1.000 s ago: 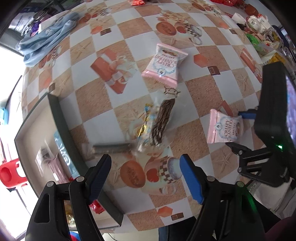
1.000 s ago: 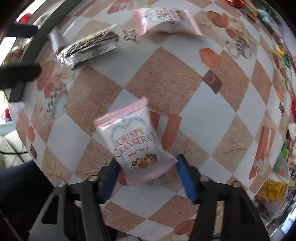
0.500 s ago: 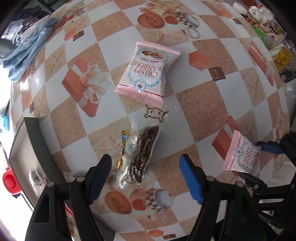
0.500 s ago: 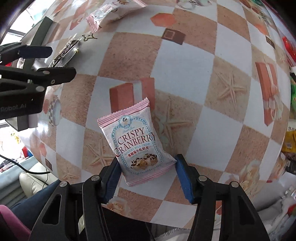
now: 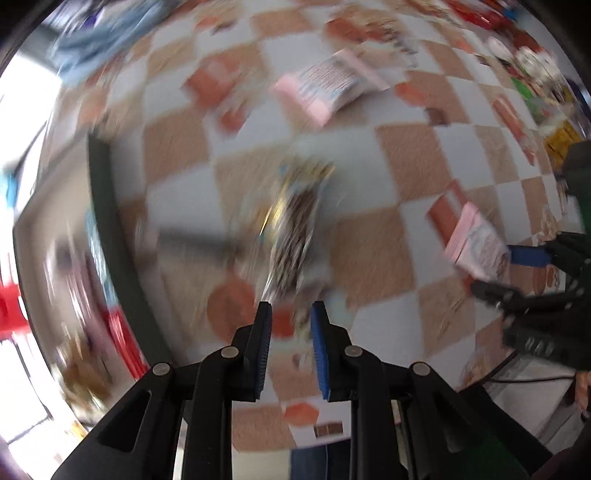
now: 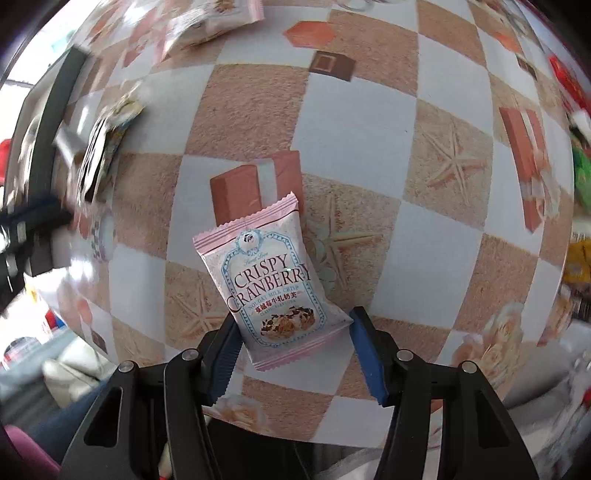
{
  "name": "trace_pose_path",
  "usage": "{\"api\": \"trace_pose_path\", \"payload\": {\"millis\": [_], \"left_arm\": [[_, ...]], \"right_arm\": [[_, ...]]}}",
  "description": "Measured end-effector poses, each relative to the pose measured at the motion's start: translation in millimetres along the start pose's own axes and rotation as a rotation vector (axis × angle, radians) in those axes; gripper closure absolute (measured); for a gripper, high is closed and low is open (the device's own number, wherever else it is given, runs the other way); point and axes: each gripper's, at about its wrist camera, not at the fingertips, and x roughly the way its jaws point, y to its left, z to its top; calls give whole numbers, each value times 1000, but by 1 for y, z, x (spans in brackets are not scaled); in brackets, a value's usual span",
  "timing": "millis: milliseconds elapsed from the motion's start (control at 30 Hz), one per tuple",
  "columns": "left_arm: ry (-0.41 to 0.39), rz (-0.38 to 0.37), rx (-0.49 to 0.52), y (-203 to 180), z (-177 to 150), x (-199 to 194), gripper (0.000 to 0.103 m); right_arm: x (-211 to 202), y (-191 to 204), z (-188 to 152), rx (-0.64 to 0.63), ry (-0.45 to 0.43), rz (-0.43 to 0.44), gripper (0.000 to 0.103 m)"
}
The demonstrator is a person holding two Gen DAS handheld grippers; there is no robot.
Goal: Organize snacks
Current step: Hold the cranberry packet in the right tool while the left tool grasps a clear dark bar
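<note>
My right gripper is shut on the lower end of a pink Crispy Cranberry packet and holds it over the checkered tablecloth; the packet also shows in the left wrist view. My left gripper has its jaws nearly closed, just below the near end of a clear chocolate-stick packet; the view is blurred, so contact is unclear. That packet also shows in the right wrist view. A second pink cranberry packet lies farther back.
A box with a dark rim holding several snacks stands at the left. A grey stick packet lies beside it. A blue cloth is at the far left, more snacks at the far right.
My left gripper's jaws have closed from wide open to a narrow gap at the chocolate-stick packet, and its view swung quickly. The right gripper kept hold of the cranberry packet.
</note>
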Motion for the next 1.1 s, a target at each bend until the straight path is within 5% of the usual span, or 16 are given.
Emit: {"api": "trace_pose_path", "payload": {"millis": [67, 133, 200, 233, 433, 800, 1000, 1100], "left_arm": [[54, -17, -67, 12, -8, 14, 77], [94, -40, -115, 23, -13, 23, 63], [82, -43, -128, 27, -16, 22, 26], [59, -37, -129, 29, -17, 18, 23], [6, -22, -54, 30, -14, 6, 23], [-27, 54, 86, -2, 76, 12, 23], [-40, 31, 371, -64, 35, 11, 23], [-26, -17, 389, -66, 16, 8, 23]], "right_arm": [[-3, -3, 6, 58, 8, 26, 43], [-2, -7, 10, 134, 17, 95, 24], [-2, -9, 11, 189, 28, 141, 12], [-4, -9, 11, 193, 24, 139, 12], [-6, -1, 11, 163, 43, 77, 12], [-22, -15, 14, 200, 31, 45, 12], [-24, -32, 15, 226, 48, 29, 12], [-21, -39, 14, 235, 54, 23, 12]]}}
